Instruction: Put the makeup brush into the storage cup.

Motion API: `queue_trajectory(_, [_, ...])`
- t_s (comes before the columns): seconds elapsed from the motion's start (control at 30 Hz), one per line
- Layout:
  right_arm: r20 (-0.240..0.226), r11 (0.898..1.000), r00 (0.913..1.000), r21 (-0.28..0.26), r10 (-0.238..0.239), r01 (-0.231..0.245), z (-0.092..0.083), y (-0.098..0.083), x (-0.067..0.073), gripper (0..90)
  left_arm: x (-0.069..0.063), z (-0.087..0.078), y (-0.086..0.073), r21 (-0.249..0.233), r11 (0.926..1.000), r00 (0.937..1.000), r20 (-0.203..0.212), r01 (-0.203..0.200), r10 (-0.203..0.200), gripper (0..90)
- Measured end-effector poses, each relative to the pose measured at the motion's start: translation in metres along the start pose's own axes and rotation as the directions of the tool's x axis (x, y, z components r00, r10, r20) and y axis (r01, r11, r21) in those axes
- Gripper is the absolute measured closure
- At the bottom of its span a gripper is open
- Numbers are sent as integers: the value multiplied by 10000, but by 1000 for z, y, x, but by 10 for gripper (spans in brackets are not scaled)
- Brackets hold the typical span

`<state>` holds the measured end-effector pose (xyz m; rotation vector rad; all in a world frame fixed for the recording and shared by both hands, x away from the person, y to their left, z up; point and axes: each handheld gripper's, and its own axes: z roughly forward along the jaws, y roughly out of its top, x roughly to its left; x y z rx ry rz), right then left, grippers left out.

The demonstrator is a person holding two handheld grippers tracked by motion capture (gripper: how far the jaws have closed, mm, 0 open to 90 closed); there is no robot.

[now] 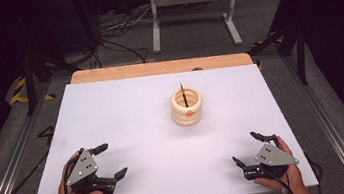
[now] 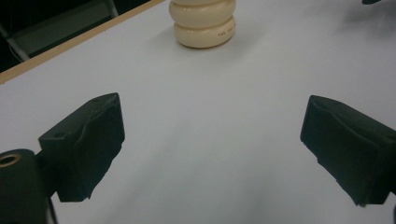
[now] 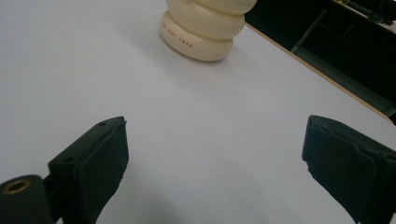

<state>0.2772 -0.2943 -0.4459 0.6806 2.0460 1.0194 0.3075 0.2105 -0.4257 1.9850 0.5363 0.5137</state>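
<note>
Looking down from the high view, both tongs, left [image 1: 109,162] and right [image 1: 248,147], gape wide near the counter [image 1: 126,113] front; the cream holder [image 1: 187,107] stands centre-back, its dark stick [image 1: 184,94] upright, slightly nearer the right tongs. Left gripper view: holder [image 2: 202,23] ahead, well apart. Right gripper view: holder [image 3: 205,29] ahead likewise.

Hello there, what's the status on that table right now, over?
Left tool open, right tool open, both empty at near edge. Cream ribbed holder upright mid-table, dark stick inside. Nothing between tools and holder.
</note>
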Motion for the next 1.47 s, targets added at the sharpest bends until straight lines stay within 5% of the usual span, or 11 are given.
queue_trajectory(1.47, [313, 9999, 9995, -3, 104, -104, -3, 2, -2, 80, 4, 2, 2, -14, 10000, 10000, -66, -22, 22, 73])
